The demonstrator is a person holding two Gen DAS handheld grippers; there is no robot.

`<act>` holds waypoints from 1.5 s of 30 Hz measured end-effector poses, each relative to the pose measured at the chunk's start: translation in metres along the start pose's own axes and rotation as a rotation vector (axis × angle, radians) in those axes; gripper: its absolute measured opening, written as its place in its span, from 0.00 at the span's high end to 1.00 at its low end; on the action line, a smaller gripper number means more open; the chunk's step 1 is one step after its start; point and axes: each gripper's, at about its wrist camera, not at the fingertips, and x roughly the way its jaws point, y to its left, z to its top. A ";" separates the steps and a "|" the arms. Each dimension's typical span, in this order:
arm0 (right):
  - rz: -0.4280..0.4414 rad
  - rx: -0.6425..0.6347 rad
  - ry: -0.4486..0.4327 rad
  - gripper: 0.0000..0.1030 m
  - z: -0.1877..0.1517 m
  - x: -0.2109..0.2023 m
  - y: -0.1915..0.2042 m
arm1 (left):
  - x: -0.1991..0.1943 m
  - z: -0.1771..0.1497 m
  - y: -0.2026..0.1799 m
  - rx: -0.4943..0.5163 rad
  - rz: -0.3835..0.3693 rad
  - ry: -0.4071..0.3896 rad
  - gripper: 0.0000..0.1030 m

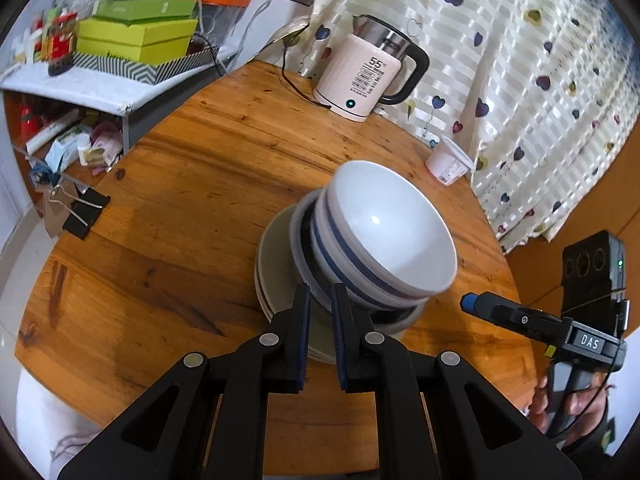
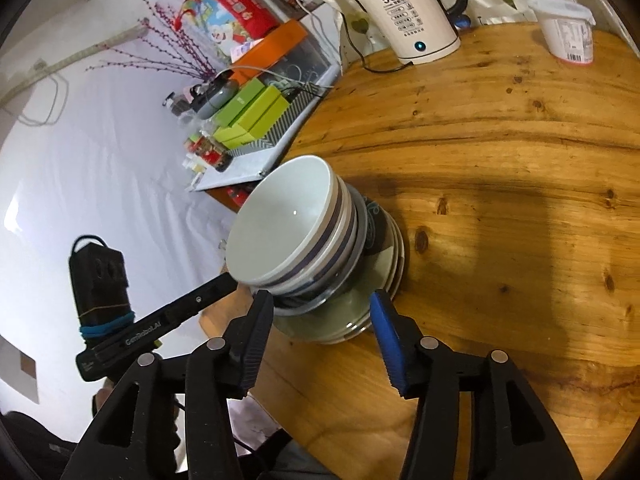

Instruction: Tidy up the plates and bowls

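White bowls with blue stripes [image 1: 384, 236] are nested in a stack on grey-green plates [image 1: 276, 264], near the front of the round wooden table [image 1: 192, 208]. My left gripper [image 1: 320, 300] has its jaws a small gap apart and holds nothing, its tips right at the near edge of the stack. My right gripper [image 2: 322, 304] is open, its fingers either side of the plates' [image 2: 340, 312] near rim, without touching. The bowls [image 2: 288, 220] lean toward the left in the right wrist view. The other gripper shows in each view: the right one [image 1: 472, 304] and the left one [image 2: 224, 284].
A white electric kettle [image 1: 360, 76] with its black cord stands at the far edge of the table. A white plastic cup [image 1: 448, 164] stands to its right by the heart-patterned curtain [image 1: 540, 80]. A cluttered shelf with green boxes [image 1: 132, 40] is to the left. A black binder clip [image 1: 84, 212] hangs on the table's left edge.
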 end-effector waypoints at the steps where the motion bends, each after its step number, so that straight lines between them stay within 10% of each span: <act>1: -0.016 -0.012 0.000 0.50 -0.002 -0.001 0.002 | 0.000 -0.001 -0.003 0.009 0.008 -0.002 0.89; 21: -0.280 -0.224 -0.028 0.47 -0.024 0.001 0.037 | 0.003 -0.020 -0.035 0.116 0.146 -0.007 0.89; 45: -0.346 -0.315 0.011 0.46 -0.030 0.026 0.051 | 0.015 -0.028 -0.036 0.124 0.208 0.015 0.89</act>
